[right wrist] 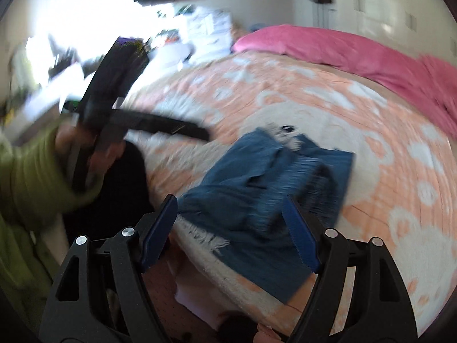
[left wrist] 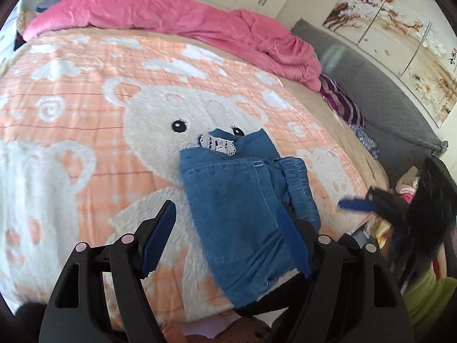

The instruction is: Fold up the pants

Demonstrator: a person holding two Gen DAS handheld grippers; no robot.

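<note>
On the peach bear blanket (left wrist: 71,91) that covers the bed, the folded pants (left wrist: 242,208) lie near the front edge, a compact blue denim bundle with a scrap of white lace trim (left wrist: 218,143) at its far end, just over the bear's muzzle. Taking the pants as the landmark and going from left to right: the left gripper (left wrist: 228,240) hangs over their near end with its jaws spread wide and nothing between them; one blue pad sits clear to the left of the denim, while the other pad overlaps the bundle's right edge, though whether it touches the cloth cannot be told. Further right of the pants, the right gripper (right wrist: 230,231) is above the bed's corner, also wide open and empty; its view is blurred. Behind the pants, along the far side of the bed, lies the pink duvet (left wrist: 177,14). Judging from the tidy bundle and two empty grippers, the folding looks finished or nearly so; the next move probably calls only for pressing the stack flat or drawing both tools away without snagging the top layer.
</note>
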